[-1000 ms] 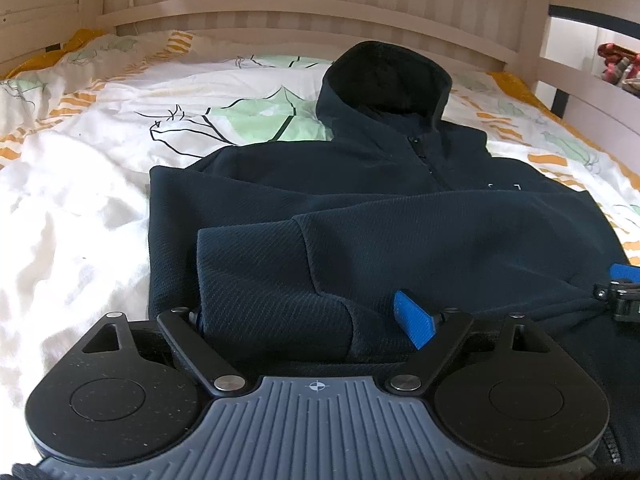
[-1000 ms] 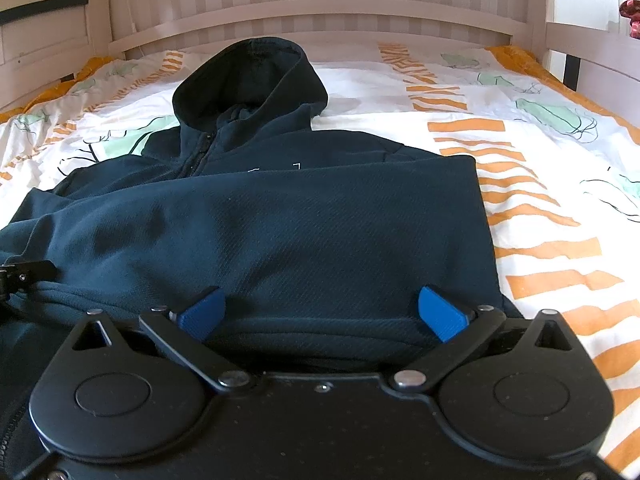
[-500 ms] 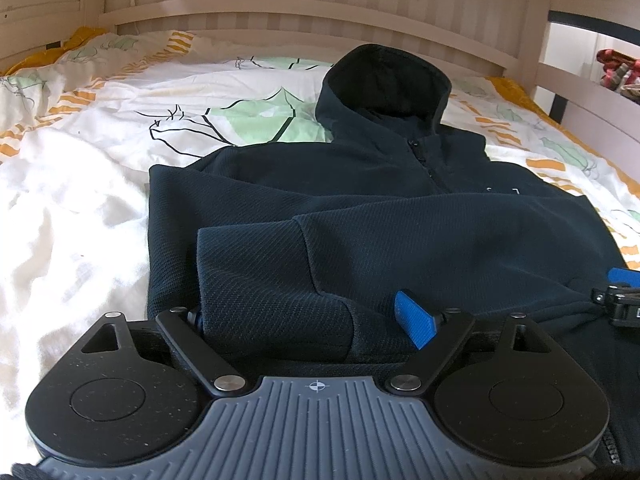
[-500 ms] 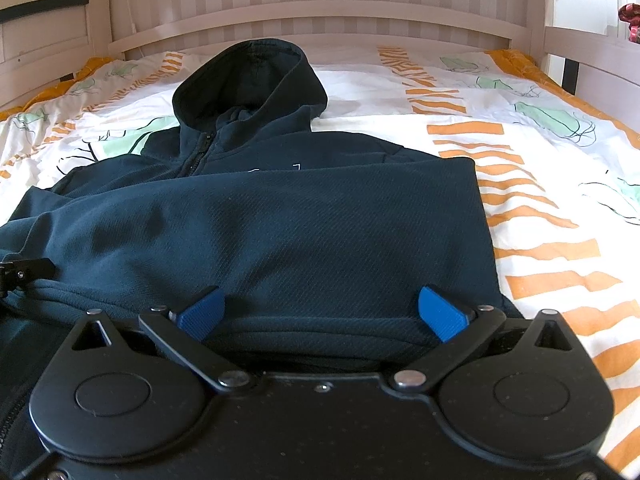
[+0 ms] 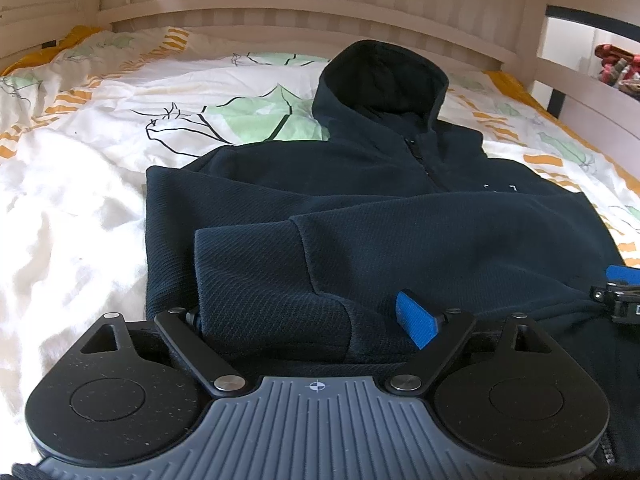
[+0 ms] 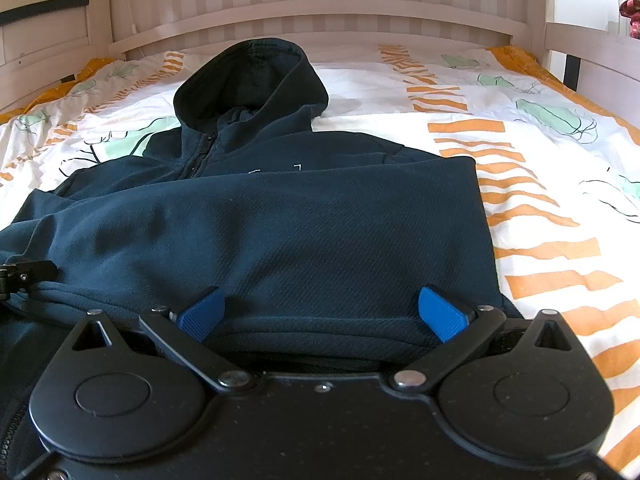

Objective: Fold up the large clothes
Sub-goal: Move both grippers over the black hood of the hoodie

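A dark navy zip hoodie [image 5: 420,216] [image 6: 312,220] lies face up on the bed with its hood [image 5: 380,76] toward the headboard and both sleeves folded across its chest. My left gripper [image 5: 304,316] sits at the near left hem with its jaws wide and opening. The folded sleeve cuff [image 5: 260,276] lies between the fingers and hides the left one, and the right blue pad [image 5: 416,324] stands clear of the cloth. My right gripper [image 6: 322,312] is open over the near right hem, with both blue pads [image 6: 440,314] resting apart on the fabric.
The patterned white, orange and green duvet [image 5: 80,208] [image 6: 552,208] covers the bed. A slatted wooden headboard [image 6: 320,8] stands at the far end. A side rail [image 5: 592,92] runs along the right, with red items [image 5: 616,68] beyond it.
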`<state>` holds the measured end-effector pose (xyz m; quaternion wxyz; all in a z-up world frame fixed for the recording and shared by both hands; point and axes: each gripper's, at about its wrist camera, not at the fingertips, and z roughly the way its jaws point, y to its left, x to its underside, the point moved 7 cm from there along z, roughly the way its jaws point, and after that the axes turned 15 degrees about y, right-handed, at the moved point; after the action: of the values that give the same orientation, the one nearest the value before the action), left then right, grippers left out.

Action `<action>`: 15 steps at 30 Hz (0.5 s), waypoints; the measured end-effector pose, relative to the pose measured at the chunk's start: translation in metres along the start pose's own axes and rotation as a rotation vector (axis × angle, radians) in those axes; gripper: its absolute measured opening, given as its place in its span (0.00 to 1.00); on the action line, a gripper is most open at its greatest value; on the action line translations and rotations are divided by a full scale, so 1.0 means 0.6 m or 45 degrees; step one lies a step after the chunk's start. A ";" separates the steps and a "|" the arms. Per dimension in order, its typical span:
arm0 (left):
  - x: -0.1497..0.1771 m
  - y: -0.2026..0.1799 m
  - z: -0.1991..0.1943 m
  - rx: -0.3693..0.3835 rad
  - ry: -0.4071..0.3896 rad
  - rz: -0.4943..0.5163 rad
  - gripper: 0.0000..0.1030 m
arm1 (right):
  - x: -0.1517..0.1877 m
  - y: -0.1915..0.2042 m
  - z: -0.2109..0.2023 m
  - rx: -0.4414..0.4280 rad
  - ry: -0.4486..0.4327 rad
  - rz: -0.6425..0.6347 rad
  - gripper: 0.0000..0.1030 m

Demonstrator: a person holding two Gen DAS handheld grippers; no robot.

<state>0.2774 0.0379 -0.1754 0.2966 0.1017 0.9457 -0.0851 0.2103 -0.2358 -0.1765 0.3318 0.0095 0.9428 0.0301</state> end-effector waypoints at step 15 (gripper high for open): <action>-0.025 -0.004 -0.078 0.025 -0.009 0.049 0.87 | -0.014 -0.005 -0.029 -0.080 0.128 -0.030 0.99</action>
<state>0.2631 0.0437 -0.1284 0.3007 0.1223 0.9416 -0.0891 0.2060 -0.2400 -0.1580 0.2845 -0.0135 0.9569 0.0564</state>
